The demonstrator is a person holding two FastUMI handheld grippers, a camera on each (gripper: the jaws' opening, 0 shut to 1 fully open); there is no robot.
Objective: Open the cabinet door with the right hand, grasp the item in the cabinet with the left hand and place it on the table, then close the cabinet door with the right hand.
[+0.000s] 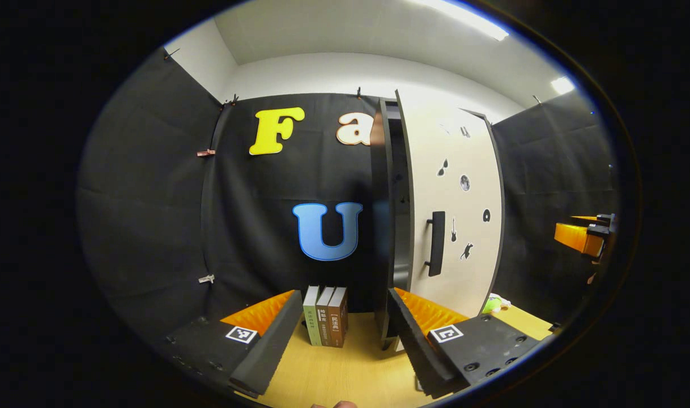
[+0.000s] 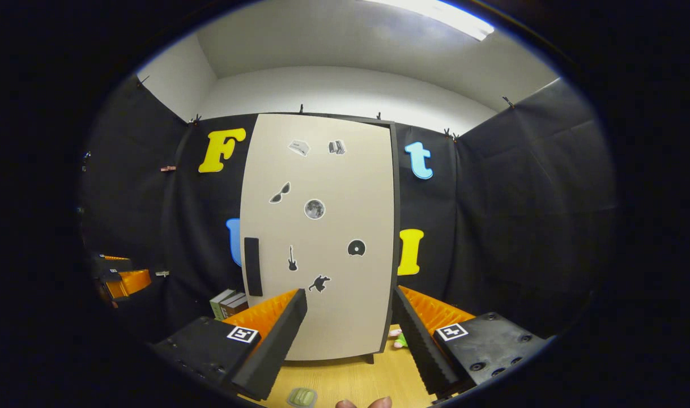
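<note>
Apparently at one end of the job: beige cabinet door (image 1: pixel 455 198) with black bar handle (image 1: pixel 435 243) ajar by a crack off the black cabinet body (image 1: pixel 380 226) in the left gripper view, the inside too dark to make out any item. Left gripper (image 1: pixel 345 300) and right gripper (image 2: pixel 349 294) both spread wide, holding nothing. Small pale green object (image 2: pixel 302 396) lying on the light wooden table (image 2: pixel 350 377) — perhaps the item already set down, perhaps not. Left either way: moving that door with the right.

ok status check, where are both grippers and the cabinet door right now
Left gripper open, empty, facing the cabinet door edge. Right gripper open, off the handle. Door ajar, item not seen. Books stand left of cabinet.
</note>
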